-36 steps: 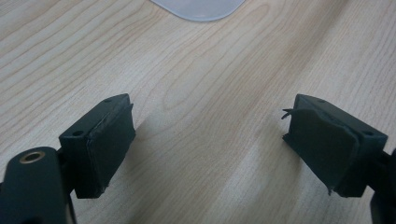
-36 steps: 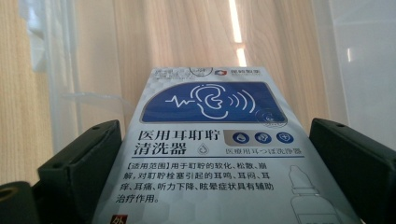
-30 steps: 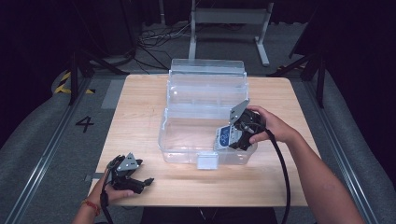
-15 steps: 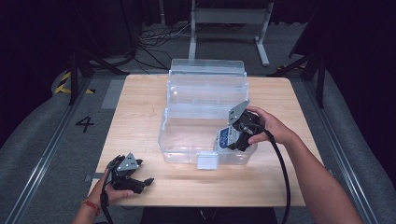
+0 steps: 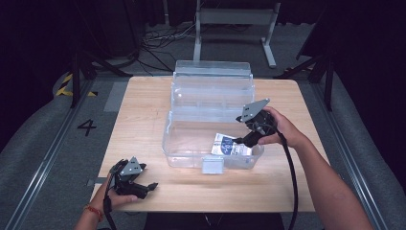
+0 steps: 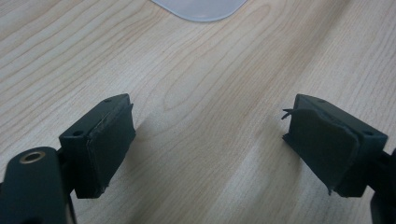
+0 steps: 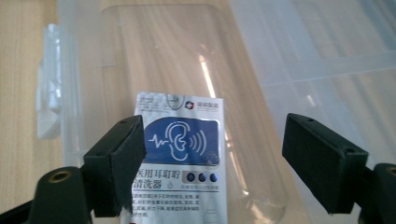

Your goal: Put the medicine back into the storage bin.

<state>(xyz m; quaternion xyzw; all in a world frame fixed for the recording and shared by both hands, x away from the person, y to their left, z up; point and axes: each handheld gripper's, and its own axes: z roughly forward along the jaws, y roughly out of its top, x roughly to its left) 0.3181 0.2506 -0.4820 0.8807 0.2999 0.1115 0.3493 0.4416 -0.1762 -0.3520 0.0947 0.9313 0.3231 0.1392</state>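
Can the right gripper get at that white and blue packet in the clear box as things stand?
Probably yes. The right gripper hangs inside the open clear box, jaws closing over the packet but not yet pressing on it; the lid is back and nothing lies between.

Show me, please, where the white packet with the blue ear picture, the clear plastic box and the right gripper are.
white packet [image 7: 180,140], right gripper view, blue ear label.
clear plastic box [image 5: 191,155], high view, front wall.
right gripper [image 7: 212,163], right gripper view, between fingertips.

Pale matt wooden table [image 5: 143,124]; clear glossy plastic box [image 5: 191,143]; glossy printed packet [image 7: 182,154], centre frame; matt black jaw pads [image 6: 109,144].
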